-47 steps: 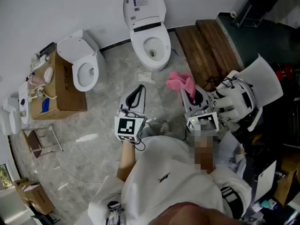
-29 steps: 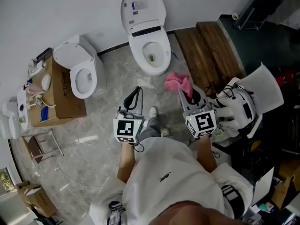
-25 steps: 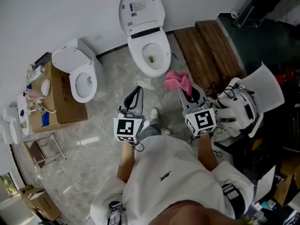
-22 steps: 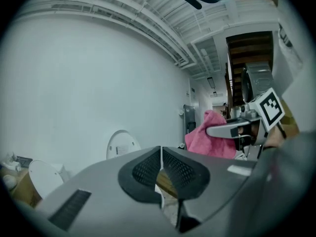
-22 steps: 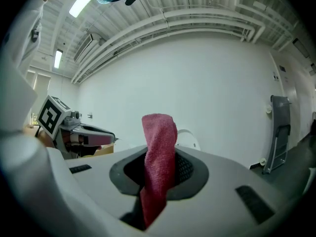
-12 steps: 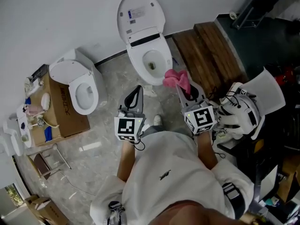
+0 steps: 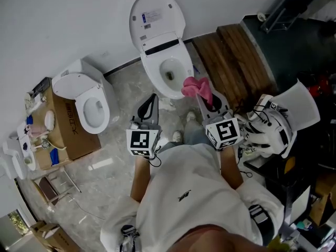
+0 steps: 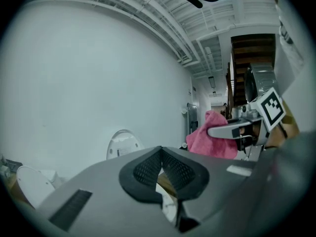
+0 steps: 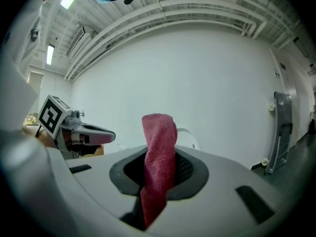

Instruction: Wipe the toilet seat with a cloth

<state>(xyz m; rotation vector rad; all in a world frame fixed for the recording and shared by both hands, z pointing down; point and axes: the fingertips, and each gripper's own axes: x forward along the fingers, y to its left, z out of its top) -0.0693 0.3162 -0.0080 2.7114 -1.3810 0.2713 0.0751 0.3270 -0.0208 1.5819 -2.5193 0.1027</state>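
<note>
My white sweatshirt (image 7: 184,193) fills the bottom of the head view, and just ahead of it I hold both tools side by side above the grey marbled floor (image 7: 118,159). My left gripper (image 7: 151,101) has its jaws pressed together at the tips with nothing between them. My right gripper (image 7: 206,100) is clamped on the pink cloth (image 7: 196,86), which stands up out of the jaws in a bunched fold. From above, the cloth overlaps the near right edge of the toilet seat (image 7: 151,67); I cannot tell whether it touches the rim. The seat is down around the open bowl and the lid (image 7: 156,14) is raised against the white wall (image 7: 68,25). Off to my left a second toilet (image 7: 92,96) stands beside a cardboard box (image 7: 71,135). To my right, dark wooden boards (image 7: 231,62) run back to the wall.
</note>
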